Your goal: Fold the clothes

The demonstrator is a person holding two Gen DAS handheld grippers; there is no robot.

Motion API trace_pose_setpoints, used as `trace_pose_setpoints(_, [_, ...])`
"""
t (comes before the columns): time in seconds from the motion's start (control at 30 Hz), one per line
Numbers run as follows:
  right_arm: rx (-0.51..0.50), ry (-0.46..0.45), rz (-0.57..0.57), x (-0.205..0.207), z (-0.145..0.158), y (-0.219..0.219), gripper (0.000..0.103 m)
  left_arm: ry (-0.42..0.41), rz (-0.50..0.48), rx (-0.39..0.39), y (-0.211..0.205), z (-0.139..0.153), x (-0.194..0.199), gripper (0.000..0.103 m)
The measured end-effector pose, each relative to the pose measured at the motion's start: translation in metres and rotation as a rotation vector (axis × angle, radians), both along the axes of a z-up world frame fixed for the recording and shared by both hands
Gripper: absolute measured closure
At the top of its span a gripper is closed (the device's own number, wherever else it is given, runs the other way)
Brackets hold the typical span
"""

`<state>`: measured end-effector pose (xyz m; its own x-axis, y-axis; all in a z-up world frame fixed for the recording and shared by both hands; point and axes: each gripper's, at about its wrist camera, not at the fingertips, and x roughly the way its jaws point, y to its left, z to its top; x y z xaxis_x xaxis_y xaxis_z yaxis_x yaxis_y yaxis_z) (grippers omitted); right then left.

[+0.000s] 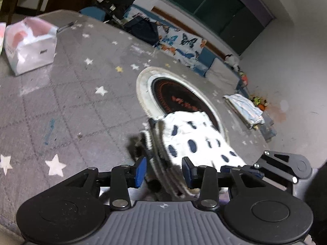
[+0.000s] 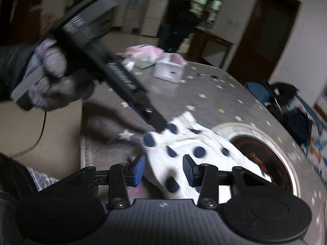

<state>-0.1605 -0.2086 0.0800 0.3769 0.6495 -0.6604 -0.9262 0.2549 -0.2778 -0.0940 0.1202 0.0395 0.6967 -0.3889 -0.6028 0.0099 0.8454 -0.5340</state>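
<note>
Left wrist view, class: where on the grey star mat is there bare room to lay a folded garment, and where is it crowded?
Bare: the grey star mat between the white box and the round rug. Crowded: the spotted cloth over that rug, the folded cloth beyond, and the bags at the far edge.

Motion blur smears the gloved hand [image 2: 49, 81] and distant person [image 2: 177, 18].

Bare tablecloth [image 1: 67, 94] left of inset burner [image 1: 179, 100]
</note>
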Motion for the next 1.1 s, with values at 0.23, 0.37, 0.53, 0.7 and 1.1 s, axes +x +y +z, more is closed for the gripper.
trace_pose_setpoints(0.23, [-0.127, -0.146, 0.123, -0.021, -0.033, 0.032, 0.058, 0.017, 0.007, -0.012, 0.003, -0.003, 0.002, 0.062])
trace_pose_setpoints(0.37, [-0.176, -0.259, 0.156, -0.031, -0.048, 0.037, 0.058, 0.019, 0.012, -0.03, 0.005, -0.003, -0.001, 0.061])
trace_pose_setpoints(0.53, [-0.179, -0.304, 0.159, -0.034, -0.054, 0.038, 0.061, 0.012, 0.035, -0.081, 0.009, 0.001, -0.009, 0.057])
trace_pose_setpoints(0.7, [-0.149, -0.271, 0.137, -0.03, -0.052, 0.037, 0.073, 0.02, 0.081, -0.169, 0.011, -0.002, -0.016, 0.043])
trace_pose_setpoints(1.1, [0.0, -0.101, 0.013, -0.004, -0.014, 0.021, 0.08, 0.064, 0.235, -0.496, 0.015, -0.029, -0.019, 0.028])
